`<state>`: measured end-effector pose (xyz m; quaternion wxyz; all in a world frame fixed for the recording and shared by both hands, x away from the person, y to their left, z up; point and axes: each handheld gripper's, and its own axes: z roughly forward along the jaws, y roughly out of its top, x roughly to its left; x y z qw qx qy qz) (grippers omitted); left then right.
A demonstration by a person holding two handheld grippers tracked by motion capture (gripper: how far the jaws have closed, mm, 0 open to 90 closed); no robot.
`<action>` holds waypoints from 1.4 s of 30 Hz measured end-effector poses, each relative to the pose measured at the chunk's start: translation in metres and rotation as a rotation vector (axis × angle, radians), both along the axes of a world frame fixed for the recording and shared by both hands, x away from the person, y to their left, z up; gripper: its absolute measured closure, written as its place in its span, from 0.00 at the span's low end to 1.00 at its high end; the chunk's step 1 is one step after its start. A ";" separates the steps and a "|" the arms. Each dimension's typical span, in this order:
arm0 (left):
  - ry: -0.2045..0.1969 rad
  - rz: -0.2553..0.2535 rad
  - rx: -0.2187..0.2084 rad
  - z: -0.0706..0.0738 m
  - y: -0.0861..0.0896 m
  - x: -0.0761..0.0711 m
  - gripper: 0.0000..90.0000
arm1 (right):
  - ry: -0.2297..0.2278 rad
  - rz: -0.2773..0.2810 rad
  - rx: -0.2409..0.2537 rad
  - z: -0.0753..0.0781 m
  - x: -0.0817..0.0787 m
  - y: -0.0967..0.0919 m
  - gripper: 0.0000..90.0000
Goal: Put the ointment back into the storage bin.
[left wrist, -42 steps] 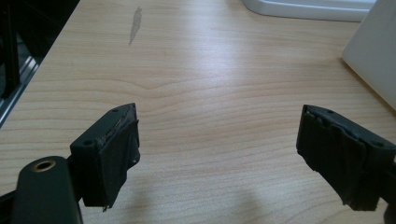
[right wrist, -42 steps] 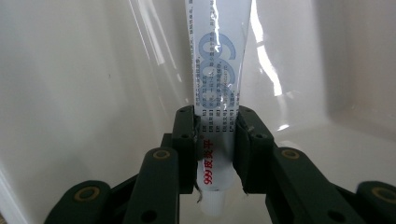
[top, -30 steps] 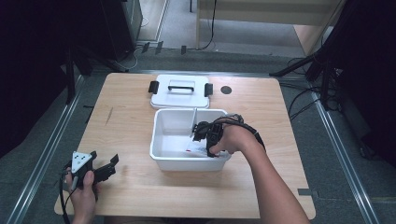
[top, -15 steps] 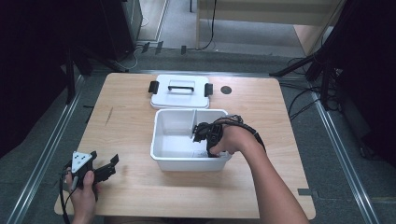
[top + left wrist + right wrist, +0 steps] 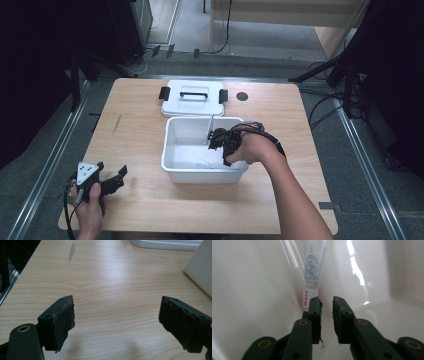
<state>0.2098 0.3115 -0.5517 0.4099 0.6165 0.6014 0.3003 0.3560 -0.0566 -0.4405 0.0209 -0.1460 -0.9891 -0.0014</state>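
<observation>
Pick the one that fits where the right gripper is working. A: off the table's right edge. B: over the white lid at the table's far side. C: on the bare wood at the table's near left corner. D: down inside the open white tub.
D: in the high view the right gripper reaches into the white tub; its own view shows white walls around the jaws.

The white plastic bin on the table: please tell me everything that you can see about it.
The white plastic bin is rectangular, open on top, with smooth glossy walls and a rolled rim. It stands upright near the middle of the wooden table, just in front of its white lid, which has a handle and two black clips. The right gripper reaches inside it, jaws nearly closed, beside a thin printed packet leaning on the inner wall.
</observation>
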 end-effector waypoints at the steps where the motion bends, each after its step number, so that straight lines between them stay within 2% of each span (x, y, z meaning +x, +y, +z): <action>1: 0.001 0.000 0.001 0.000 0.000 0.000 0.16 | -0.006 -0.006 0.006 0.002 0.000 -0.001 0.91; 5: 0.002 -0.001 0.003 0.000 0.000 0.000 0.16 | -0.021 -0.040 0.057 0.014 -0.001 -0.007 0.94; 10: 0.000 0.000 0.005 0.000 -0.001 0.000 0.16 | -0.046 -0.060 0.128 0.036 -0.006 -0.017 0.96; 14: -0.001 0.000 0.006 0.000 -0.001 0.000 0.16 | -0.074 -0.080 0.164 0.056 -0.011 -0.027 0.96; 20: -0.001 -0.001 0.007 0.000 -0.001 0.000 0.16 | -0.113 -0.126 0.194 0.080 -0.016 -0.046 0.96; 25: -0.001 -0.001 0.008 0.000 -0.001 0.000 0.16 | -0.142 -0.181 0.205 0.093 -0.018 -0.073 0.95; 30: -0.002 -0.001 0.011 0.000 -0.001 0.000 0.16 | -0.147 -0.237 0.216 0.094 -0.020 -0.097 0.92; 34: -0.005 -0.001 0.012 0.000 -0.001 0.000 0.16 | -0.128 -0.284 0.217 0.089 -0.022 -0.113 0.85; 36: -0.003 -0.002 0.014 0.000 -0.001 0.000 0.16 | -0.119 -0.306 0.215 0.083 -0.023 -0.121 0.76; 39: -0.002 -0.004 0.014 0.000 -0.001 0.000 0.16 | -0.155 -0.346 0.202 0.075 -0.025 -0.132 0.62; 42: -0.004 -0.005 0.010 0.000 -0.002 0.000 0.16 | -0.196 -0.402 0.225 0.068 -0.026 -0.144 0.50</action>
